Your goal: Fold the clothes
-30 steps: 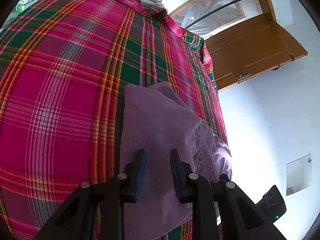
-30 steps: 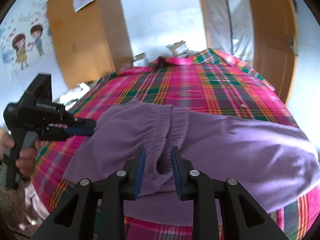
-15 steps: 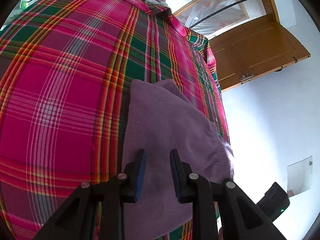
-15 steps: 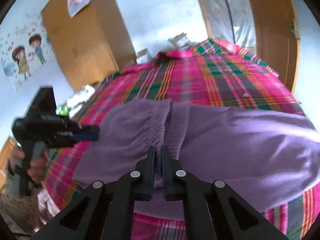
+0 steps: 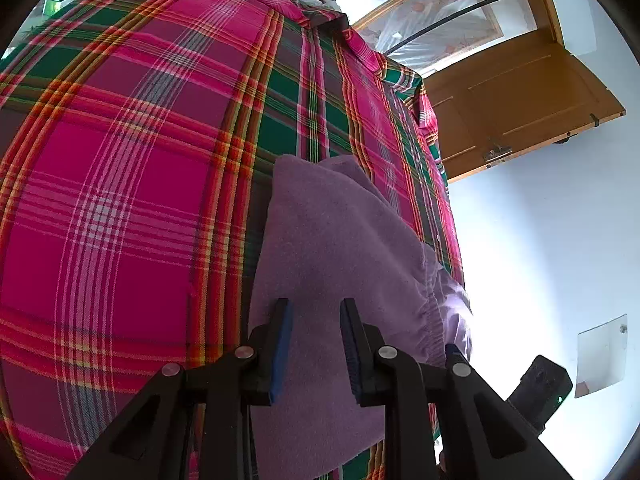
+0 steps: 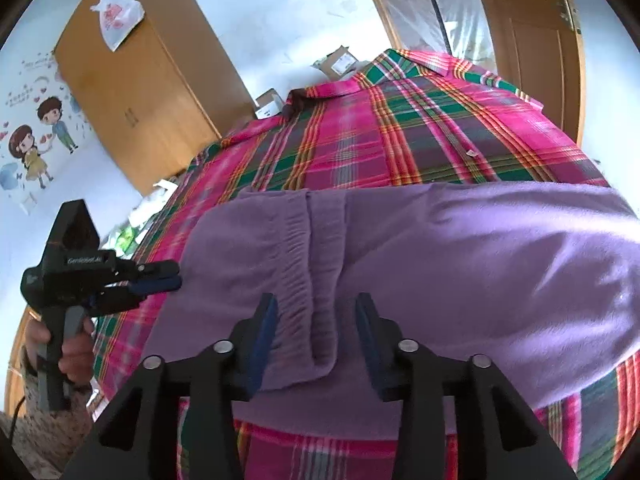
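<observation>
Right gripper (image 6: pixel 316 332): nearest the right wrist camera, jaws spread wide with blue pads facing each other, nothing pinched. It hovers low over the gathered elastic waistband (image 6: pixel 298 264) of the purple trousers, which runs up between the two fingers.

Left gripper (image 5: pixel 314 344): in its own view, jaws parted with a clear gap, gripping nothing, poised over a flat stretch of the purple cloth. In the right wrist view the same tool (image 6: pixel 160 276) appears at the left edge of the garment, its fingers seen side-on; a person's hand (image 6: pixel 74 354) grips its handle.

Purple trousers (image 6: pixel 460 264): soft fleece-like fabric, lying folded across the near part of the bed, one layer overlapping another at the waistband. From the left wrist view the garment (image 5: pixel 336 248) tapers away from the camera to a corner, its elastic edge curving at the right.

Plaid bedsheet (image 5: pixel 132 168): pink, green and orange checks, covering the bed beneath the trousers and extending well beyond them.

Cardboard boxes (image 6: pixel 340 62): small, just past the far end of the bed, near the wall.

Wooden wardrobe (image 6: pixel 140 80): far left in the right wrist view, with a white plastic bag (image 6: pixel 116 14) hanging at its top.

Cartoon wall stickers (image 6: pixel 38 136): two figures, left of the wardrobe.

Wooden door (image 5: pixel 520 96): open, beyond the bed, beside a wooden door frame.
</observation>
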`<state>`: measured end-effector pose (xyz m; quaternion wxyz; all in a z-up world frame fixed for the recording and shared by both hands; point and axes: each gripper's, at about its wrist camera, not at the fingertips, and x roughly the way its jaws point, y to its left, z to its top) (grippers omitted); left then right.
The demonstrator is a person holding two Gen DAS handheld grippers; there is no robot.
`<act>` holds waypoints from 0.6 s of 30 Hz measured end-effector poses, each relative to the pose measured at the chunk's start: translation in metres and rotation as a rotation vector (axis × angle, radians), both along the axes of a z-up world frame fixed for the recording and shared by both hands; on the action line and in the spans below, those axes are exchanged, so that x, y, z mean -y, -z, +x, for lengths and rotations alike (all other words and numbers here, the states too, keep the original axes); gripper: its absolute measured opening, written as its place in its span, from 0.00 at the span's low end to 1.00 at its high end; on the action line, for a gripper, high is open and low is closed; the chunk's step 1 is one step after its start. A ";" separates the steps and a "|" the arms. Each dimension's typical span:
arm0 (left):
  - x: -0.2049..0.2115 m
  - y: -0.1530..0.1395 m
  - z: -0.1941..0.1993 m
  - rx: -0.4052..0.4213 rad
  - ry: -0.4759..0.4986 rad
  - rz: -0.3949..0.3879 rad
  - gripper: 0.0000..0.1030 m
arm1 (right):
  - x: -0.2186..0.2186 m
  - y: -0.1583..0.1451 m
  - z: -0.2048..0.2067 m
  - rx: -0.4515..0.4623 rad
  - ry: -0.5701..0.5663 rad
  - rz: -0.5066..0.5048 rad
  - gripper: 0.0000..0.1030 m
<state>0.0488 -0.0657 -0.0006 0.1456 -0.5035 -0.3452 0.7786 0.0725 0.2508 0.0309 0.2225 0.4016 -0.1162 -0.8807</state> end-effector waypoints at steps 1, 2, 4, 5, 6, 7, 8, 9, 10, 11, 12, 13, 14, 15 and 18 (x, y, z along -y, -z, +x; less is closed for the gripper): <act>0.000 0.000 0.000 0.000 0.001 -0.002 0.24 | -0.001 0.002 -0.004 0.014 -0.006 -0.012 0.46; 0.000 -0.001 0.000 0.001 0.002 -0.005 0.24 | -0.002 0.006 -0.008 0.041 -0.013 -0.031 0.46; 0.000 -0.001 0.001 0.001 0.005 -0.009 0.24 | -0.003 0.014 -0.017 0.094 -0.031 -0.071 0.46; 0.001 -0.002 0.001 0.000 0.006 -0.009 0.24 | -0.001 0.018 -0.021 0.120 -0.047 -0.094 0.46; 0.003 -0.002 0.002 0.004 0.006 -0.009 0.24 | 0.001 0.021 -0.024 0.134 -0.057 -0.108 0.46; 0.005 -0.003 0.003 0.004 0.003 -0.005 0.24 | 0.003 0.022 -0.026 0.137 -0.069 -0.118 0.46; 0.006 -0.003 0.004 0.005 0.001 -0.001 0.24 | 0.005 0.024 -0.029 0.141 -0.082 -0.128 0.46; 0.007 -0.003 0.004 0.006 0.000 0.002 0.24 | 0.007 0.025 -0.032 0.146 -0.091 -0.141 0.45; 0.007 -0.003 0.004 0.007 -0.001 0.004 0.24 | 0.008 0.027 -0.037 0.157 -0.087 -0.158 0.45; 0.007 -0.003 0.004 0.008 -0.003 0.006 0.24 | 0.008 0.028 -0.039 0.166 -0.083 -0.176 0.45; 0.008 -0.003 0.004 0.008 -0.004 0.007 0.25 | 0.008 0.028 -0.042 0.174 -0.079 -0.194 0.44; 0.008 -0.004 0.004 0.009 -0.005 0.009 0.25 | 0.009 0.028 -0.043 0.179 -0.078 -0.205 0.38; 0.009 -0.005 0.004 0.012 -0.007 0.006 0.25 | 0.010 0.027 -0.041 0.175 -0.078 -0.195 0.24; 0.009 -0.006 0.003 0.013 -0.009 0.007 0.25 | 0.011 0.026 -0.039 0.170 -0.080 -0.191 0.21; 0.013 -0.009 0.002 0.013 -0.028 0.019 0.25 | 0.007 0.017 -0.034 0.136 -0.091 -0.220 0.17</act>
